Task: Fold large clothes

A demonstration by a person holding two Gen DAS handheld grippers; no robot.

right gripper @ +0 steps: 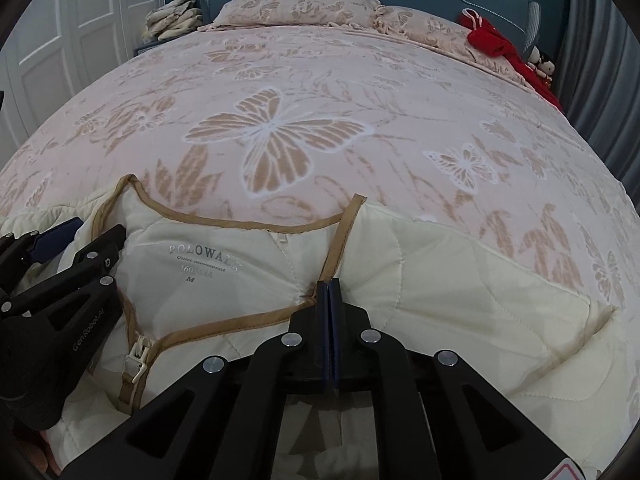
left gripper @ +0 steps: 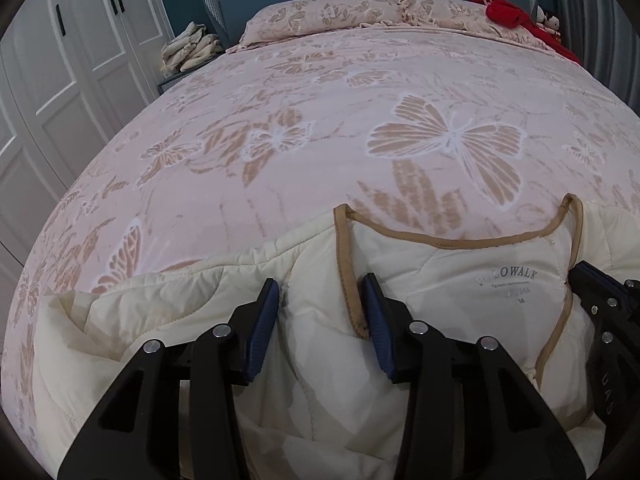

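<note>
A cream quilted jacket [left gripper: 328, 344] with tan trim lies at the near edge of the bed, collar and inner label facing up; it also shows in the right wrist view [right gripper: 440, 280]. My left gripper [left gripper: 320, 296] is open, its blue pads straddling the jacket's left shoulder and tan trim. It shows at the left of the right wrist view [right gripper: 86, 236]. My right gripper [right gripper: 329, 286] is shut on the jacket's tan collar trim at the right side of the neck; its tip shows at the right edge of the left wrist view [left gripper: 588, 276].
The bed [left gripper: 320, 128] has a pink butterfly-print cover and two pillows [left gripper: 320, 12]. A red garment [left gripper: 516, 20] and a doll lie at the far right. A pile of beige cloth [left gripper: 192, 48] sits on a nightstand, white wardrobe doors [left gripper: 60, 80] on the left.
</note>
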